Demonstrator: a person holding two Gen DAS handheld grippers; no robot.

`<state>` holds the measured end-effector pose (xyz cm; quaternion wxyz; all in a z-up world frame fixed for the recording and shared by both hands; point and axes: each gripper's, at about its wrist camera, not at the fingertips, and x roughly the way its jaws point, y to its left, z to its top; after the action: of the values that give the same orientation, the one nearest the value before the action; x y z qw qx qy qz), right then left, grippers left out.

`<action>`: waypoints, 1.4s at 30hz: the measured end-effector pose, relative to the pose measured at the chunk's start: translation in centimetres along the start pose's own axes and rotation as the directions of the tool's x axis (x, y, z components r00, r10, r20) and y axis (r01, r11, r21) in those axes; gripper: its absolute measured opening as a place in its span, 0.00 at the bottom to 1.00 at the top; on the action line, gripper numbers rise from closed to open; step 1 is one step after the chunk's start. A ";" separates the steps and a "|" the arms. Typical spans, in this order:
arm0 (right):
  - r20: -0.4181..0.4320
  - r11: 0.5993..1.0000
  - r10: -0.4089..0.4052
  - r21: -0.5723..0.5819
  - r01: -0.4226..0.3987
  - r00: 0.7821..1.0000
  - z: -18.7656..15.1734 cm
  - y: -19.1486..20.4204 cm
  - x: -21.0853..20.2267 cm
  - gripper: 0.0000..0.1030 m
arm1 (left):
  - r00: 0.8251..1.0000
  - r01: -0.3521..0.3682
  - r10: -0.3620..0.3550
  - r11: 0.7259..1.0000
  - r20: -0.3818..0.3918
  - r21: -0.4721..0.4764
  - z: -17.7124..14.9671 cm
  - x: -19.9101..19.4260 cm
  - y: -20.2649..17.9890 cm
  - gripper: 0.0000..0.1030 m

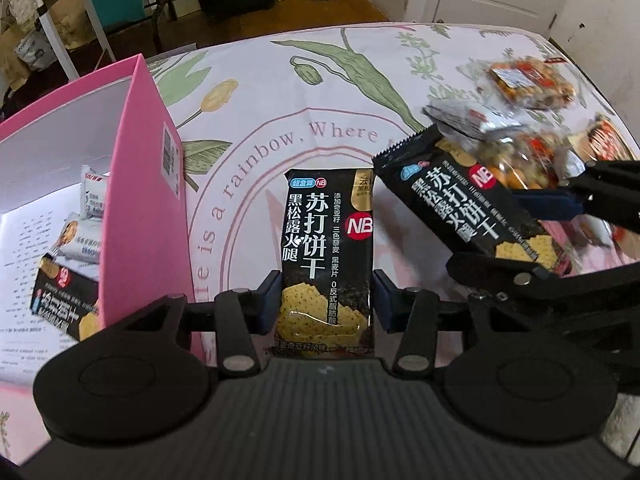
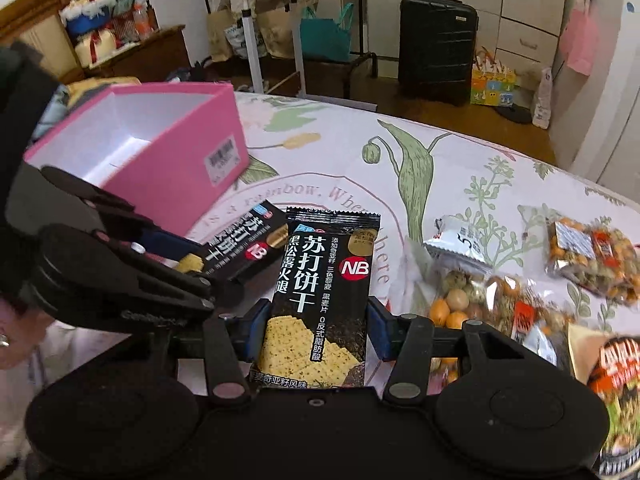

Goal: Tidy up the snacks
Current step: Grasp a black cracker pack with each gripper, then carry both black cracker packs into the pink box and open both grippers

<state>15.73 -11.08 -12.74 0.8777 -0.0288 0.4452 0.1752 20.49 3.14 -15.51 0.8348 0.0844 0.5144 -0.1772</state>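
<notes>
Black foil cracker packs in both grippers right now, one each. Our left gripper [image 1: 326,300] has its blue pads closed on the sides of one soda cracker pack [image 1: 328,256], and the right gripper [image 2: 316,330] is clamped the same way on a second cracker pack [image 2: 320,300], both held low over the floral tablecloth [image 1: 280,120]. The pink box [image 1: 148,184] sits just to the left, open on top, and we can already see one black pack [image 1: 66,304] and a couple of white packets [image 1: 92,200] lying inside it. Loose nut bags [image 2: 592,256] are piled off to the right, well apart from the box. We'd say the next bit is dropping these two in, and the trick is going one at a time: left one first since it's nearest the box wall, lift high enough to clear the rim, then lay it flat beside the pack already in there before letting go. Foil is slippery, so don't loosen the squeeze early.
</notes>
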 end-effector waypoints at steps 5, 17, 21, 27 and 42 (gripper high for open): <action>-0.026 0.999 0.040 0.037 -0.039 0.999 -1.0 0.3 -2.2 0.54 | 0.999 0.050 -0.050 0.999 -0.002 -0.011 -1.4 -2.5 -0.5 0.45; -0.103 0.993 0.116 -0.014 -0.118 0.988 -3.1 2.6 -6.5 0.54 | 0.997 0.072 -0.074 0.997 -0.036 -0.040 -6.7 -6.7 -1.0 0.45; -0.112 0.990 0.140 -0.014 -0.143 0.984 -3.1 3.8 -7.7 0.54 | 0.996 0.077 -0.079 0.995 -0.041 -0.057 -8.0 -8.8 0.0 0.45; -0.125 0.979 0.187 -0.057 -0.195 0.974 -1.6 6.3 -8.9 0.54 | 0.999 0.041 -0.043 0.995 -0.023 -0.089 -8.9 -12.2 3.7 0.45; -0.022 0.902 0.316 -0.304 -0.308 0.948 5.7 16.1 -8.2 0.54 | 0.998 -0.040 0.048 0.986 0.043 -0.161 -7.5 -20.0 13.7 0.45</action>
<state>10.27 2.85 -1.12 0.8295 -0.0893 0.3996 0.3799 11.41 22.39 -1.73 0.8544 0.0241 0.5053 -0.1186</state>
